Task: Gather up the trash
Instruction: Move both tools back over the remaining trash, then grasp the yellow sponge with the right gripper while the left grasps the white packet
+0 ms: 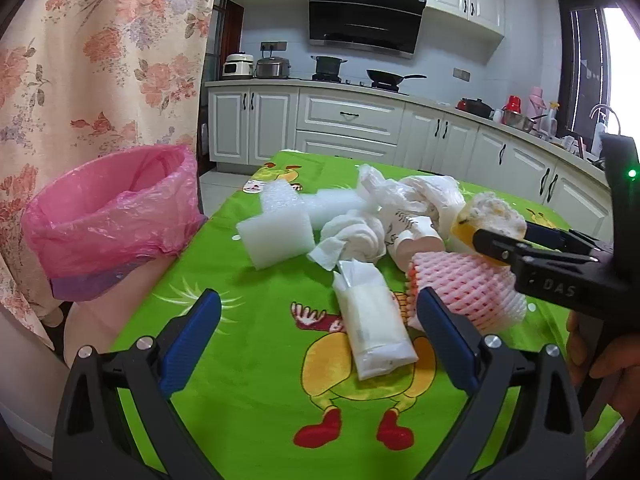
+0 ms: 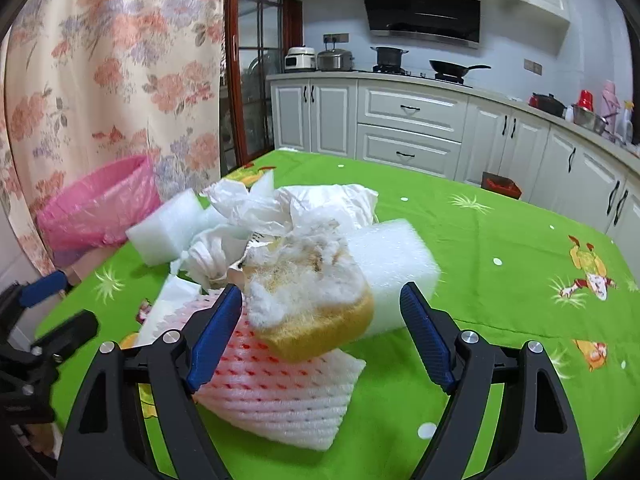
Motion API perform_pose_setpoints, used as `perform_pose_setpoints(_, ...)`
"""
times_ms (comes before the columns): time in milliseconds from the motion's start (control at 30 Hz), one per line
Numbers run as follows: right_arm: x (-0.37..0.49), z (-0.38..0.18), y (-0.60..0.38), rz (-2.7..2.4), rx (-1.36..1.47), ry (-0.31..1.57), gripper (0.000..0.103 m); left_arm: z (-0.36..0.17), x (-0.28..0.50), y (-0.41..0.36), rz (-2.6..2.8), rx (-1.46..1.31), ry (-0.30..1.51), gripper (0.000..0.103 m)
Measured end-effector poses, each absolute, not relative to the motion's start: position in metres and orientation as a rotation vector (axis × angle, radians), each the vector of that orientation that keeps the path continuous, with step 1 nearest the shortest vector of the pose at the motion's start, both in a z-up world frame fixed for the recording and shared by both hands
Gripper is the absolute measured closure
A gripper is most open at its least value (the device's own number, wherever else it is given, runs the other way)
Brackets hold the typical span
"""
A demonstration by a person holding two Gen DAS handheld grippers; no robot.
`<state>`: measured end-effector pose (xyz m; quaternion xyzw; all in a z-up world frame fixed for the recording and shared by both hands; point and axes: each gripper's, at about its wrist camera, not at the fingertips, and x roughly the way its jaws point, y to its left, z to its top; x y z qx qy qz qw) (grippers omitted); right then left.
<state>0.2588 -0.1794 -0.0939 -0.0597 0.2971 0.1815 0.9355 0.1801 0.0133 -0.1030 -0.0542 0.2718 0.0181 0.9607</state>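
Right tongs [image 2: 320,332] apart round the pomelo peel [image 2: 308,300], which sits on the pink foam net [image 2: 280,392] on the worktop [image 2: 500,280]. Left tongs [image 1: 320,340] apart too, nothing gripped. Advice: squeeze the peel mid-rind w/o snagging the net, then carry to the pink-lined bin [image 1: 112,216].

Green cartoon-print tablecloth [image 1: 248,360], pink bin liner [image 1: 108,216], pink-and-white foam net [image 2: 280,392], floral curtain [image 1: 100,60]

Trash pile [image 1: 372,216] at the table's [image 1: 256,360] far middle; tissue pack [image 1: 374,322] nearer; pink-lined bin [image 1: 116,216] off its left edge; left gripper [image 1: 320,320] gaping, empty.
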Motion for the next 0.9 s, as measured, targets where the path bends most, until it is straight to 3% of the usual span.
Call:
perform_pose_setpoints(33,0.259,-0.095,-0.178,0.375,-0.133,0.61,0.042,-0.103,0.18,0.014,0.037,-0.112,0.552,0.008)
perform_pose_setpoints(67,0.258,-0.097,-0.177,0.38,-0.137,0.613,0.049,-0.104,0.181,0.015,0.038,-0.115,0.555,0.008)
perform_pose_setpoints(233,0.243,-0.095,-0.19,0.384,-0.095,0.596,0.057,-0.106,0.182,0.012,0.033,-0.109,0.564,0.008)
perform_pose_setpoints(633,0.21,-0.08,-0.24,0.328,0.028,0.539,0.059,-0.114,0.191,-0.014,0.007,-0.06,0.58,0.008)
perform_pose_setpoints(900,0.205,-0.073,-0.251,0.326,0.073,0.522,0.059,-0.131,0.2,-0.029,-0.01,-0.005,0.663,0.028)
